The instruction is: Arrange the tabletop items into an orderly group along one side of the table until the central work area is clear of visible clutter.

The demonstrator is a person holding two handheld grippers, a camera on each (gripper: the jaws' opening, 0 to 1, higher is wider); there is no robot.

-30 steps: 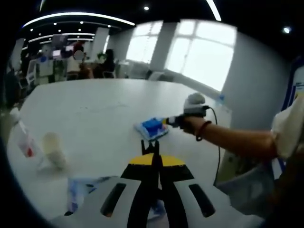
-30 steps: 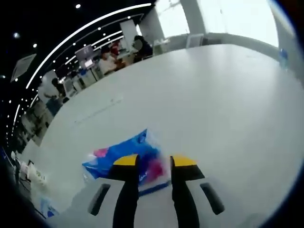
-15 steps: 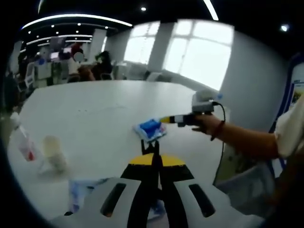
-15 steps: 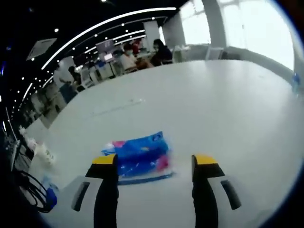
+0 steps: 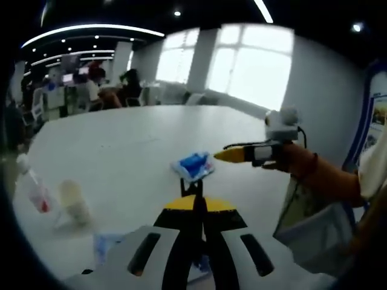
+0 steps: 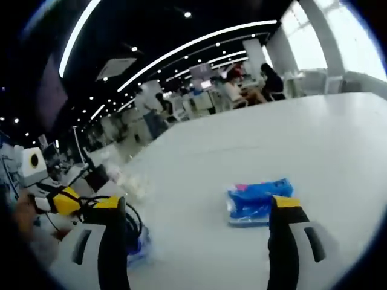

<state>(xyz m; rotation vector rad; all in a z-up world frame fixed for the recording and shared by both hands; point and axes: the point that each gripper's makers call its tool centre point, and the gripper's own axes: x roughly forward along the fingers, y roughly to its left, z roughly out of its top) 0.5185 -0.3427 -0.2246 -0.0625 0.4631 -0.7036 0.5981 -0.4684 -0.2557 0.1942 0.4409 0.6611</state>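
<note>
Tissue packet (image 5: pixel 192 166), blue and glossy, lies flat near the middle of the white bench (image 5: pixel 121 145) in the left gripper view, just beyond the left gripper (image 5: pixel 198 202), whose yellow-tipped jaws stand clenched together with nothing visible between them. To the right of the packet hovers the right gripper (image 5: pixel 225 156), its yellow tip pointing at the packet but not touching it. At the near left stand a small bottle (image 5: pixel 33 188) and a pale cup (image 5: pixel 72 199), both blurred, and something bluish (image 5: pixel 106 246) lies just left of the left gripper's body.

Over to the right gripper view: the same packet (image 6: pixel 259 200) rests on the bench (image 6: pixel 314 139), sitting toward the right jaw and slightly beyond the tips. The right gripper (image 6: pixel 199 208) is released, jaws spread wide. The left gripper (image 6: pixel 63 199) comes in from the left edge.

By my judgement the packet is in the central area that must be cleared. To take it well, the released gripper should centre on the packet, drop low so the jaws straddle its short sides, then close gently, since the soft wrap will likely crumple or slip.
</note>
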